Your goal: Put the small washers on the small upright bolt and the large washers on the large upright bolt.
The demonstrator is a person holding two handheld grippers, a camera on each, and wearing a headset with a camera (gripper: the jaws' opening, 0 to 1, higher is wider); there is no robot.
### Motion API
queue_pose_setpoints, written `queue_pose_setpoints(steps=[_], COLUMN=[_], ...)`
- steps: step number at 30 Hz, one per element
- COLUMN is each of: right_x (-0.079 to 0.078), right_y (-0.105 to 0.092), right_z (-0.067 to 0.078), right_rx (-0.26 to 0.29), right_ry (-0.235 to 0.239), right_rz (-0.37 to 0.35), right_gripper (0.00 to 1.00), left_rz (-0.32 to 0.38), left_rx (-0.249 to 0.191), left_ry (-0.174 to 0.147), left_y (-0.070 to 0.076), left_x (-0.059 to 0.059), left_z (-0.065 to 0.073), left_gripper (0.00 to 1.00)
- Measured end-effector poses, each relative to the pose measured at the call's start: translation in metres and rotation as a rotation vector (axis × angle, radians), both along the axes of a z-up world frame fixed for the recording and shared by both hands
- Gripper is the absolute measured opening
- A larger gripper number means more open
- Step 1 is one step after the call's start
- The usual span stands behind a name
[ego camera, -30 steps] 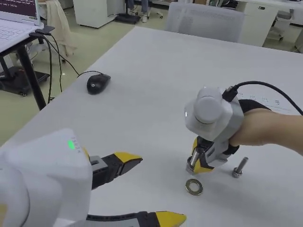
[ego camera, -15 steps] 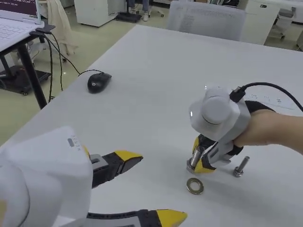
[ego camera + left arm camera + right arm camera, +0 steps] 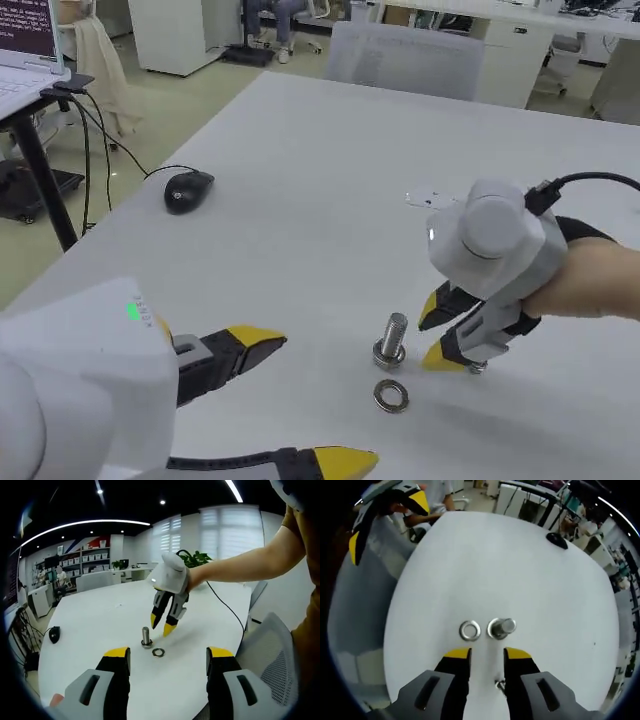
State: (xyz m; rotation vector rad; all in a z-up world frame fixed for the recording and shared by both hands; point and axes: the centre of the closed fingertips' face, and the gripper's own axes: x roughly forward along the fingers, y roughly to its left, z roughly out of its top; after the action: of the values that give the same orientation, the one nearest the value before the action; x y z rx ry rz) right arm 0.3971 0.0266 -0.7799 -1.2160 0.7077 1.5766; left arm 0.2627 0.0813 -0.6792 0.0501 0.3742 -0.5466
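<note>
Loose washer (image 3: 391,396) lies flat on the table (image 3: 300,220), just beside the large bolt (image 3: 393,335), which stands upright with its axis vertical. The right hand-held gripper (image 3: 437,332) is nearer. Its jaws are parted a little and hold nothing, tips near the bolt's far side. In the right gripper view the washer sits just ahead of the tips, left of the bolt. The left hand-held gripper (image 3: 305,400) is wide open, empty and farther off. The right one looks best placed for the pickup.
</note>
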Motion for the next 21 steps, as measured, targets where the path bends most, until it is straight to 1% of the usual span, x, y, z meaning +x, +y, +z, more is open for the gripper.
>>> queue_pose_setpoints(steps=[4,7,9,16,21], right_x=[-0.009,-0.011,-0.014,-0.019,-0.024], right_y=[-0.005,-0.006,-0.005,-0.002,0.005], right_z=[-0.005,-0.009,-0.012,-0.027,-0.034], right_rx=[-0.002,-0.003,0.004,-0.023,-0.027], right_ry=[0.019,0.031,0.053,0.070,0.099], right_rz=[-0.020,-0.039,-0.056,-0.072,-0.071], right_gripper=[0.27,0.27,0.27,0.27,0.28], left_rz=[-0.011,-0.011,-0.010,-0.003,0.005], left_rx=[0.006,0.002,0.001,-0.005,-0.010], left_ry=[-0.005,-0.009,-0.012,-0.003,0.004], left_y=[-0.002,-0.002,-0.001,0.001,0.002], left_x=[-0.002,-0.003,-0.004,-0.006,-0.004], left_z=[0.002,0.004,0.004,0.002,0.000], left_gripper=[0.61,0.61,0.61,0.61,0.61])
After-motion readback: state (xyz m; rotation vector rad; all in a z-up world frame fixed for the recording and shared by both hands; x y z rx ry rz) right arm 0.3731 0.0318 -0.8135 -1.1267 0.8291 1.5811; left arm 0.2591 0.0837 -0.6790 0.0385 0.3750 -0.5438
